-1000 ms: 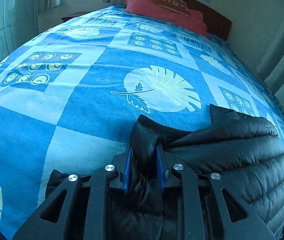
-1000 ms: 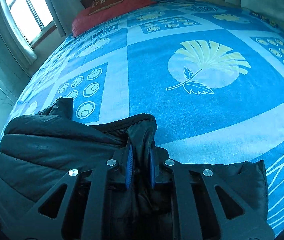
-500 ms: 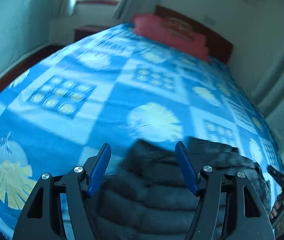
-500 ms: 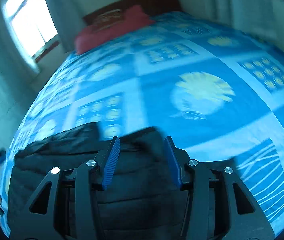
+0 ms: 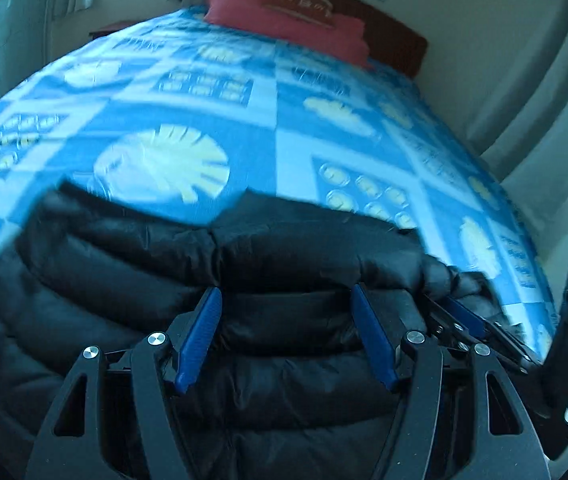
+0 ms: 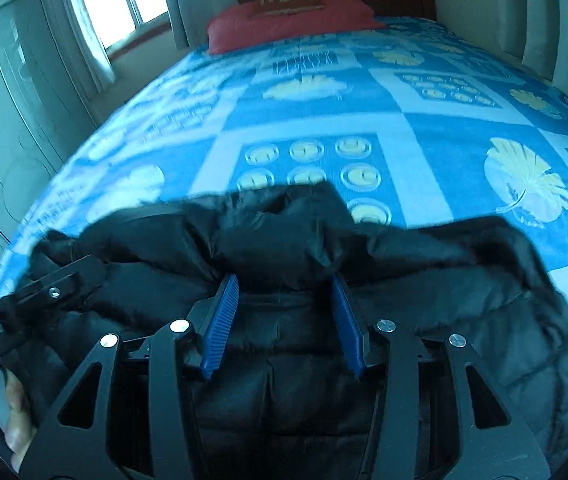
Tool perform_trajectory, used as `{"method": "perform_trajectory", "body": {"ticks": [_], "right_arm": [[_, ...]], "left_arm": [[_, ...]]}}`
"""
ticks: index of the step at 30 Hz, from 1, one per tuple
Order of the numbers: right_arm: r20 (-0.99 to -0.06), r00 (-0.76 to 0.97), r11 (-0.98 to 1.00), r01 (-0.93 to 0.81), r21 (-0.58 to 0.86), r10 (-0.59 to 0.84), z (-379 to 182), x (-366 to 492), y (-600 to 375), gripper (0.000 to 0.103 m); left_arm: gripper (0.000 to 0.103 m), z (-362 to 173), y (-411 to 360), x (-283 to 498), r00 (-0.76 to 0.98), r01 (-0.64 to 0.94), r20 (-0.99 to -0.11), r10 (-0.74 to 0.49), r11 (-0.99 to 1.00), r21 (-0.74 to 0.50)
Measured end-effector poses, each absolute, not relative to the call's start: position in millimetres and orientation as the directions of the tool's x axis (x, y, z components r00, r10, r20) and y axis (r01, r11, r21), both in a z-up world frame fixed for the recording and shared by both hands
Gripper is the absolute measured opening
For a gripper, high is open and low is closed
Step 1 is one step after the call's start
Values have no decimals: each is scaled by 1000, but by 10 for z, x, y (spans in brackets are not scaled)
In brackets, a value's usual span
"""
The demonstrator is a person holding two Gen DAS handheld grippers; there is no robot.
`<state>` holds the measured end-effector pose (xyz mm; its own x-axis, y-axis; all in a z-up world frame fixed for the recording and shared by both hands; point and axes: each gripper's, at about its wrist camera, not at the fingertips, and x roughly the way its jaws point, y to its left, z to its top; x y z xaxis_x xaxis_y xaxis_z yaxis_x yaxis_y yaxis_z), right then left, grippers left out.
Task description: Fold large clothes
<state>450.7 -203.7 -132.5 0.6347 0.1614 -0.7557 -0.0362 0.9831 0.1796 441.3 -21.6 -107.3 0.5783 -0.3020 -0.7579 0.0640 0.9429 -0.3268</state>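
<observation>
Blue bedspread (image 6: 424, 128); pillow (image 6: 290, 0) emblem's writing unreadable.

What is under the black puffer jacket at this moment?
The black puffer jacket lies folded on the blue patterned bedspread, which shows around its far edge. Whatever lies beneath the jacket's folded layers is covered, so it cannot be told.

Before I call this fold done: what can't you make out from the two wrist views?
- Black puffer jacket, near hem: both views, hidden behind the gripper frames and cut off by the bottom edge.
- Its sleeves: folded under or merged in black folds.
- Bedspread under the jacket: covered.
- Left view: motion blur.
</observation>
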Motion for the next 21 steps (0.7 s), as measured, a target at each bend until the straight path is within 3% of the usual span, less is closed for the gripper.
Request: {"method": "perform_trajectory", "body": {"ticks": [7,15,21], "right_arm": [[-763,638,994,-36,107,105,-1452,4528,-1947,48],[-738,668,993,-14,114,94,-1153,4114,-2235,50],[-789,608,992,16,127,91,-1436,4195,-2310,52]], "left_arm": [[68,-1299,-420,4433,584,80,-793,-175,984,-158],[67,-828,-18,3918,637,75,-745,-195,978,-192],[67,-1155,179,3992,581,37,-795,-172,982,-186]]}}
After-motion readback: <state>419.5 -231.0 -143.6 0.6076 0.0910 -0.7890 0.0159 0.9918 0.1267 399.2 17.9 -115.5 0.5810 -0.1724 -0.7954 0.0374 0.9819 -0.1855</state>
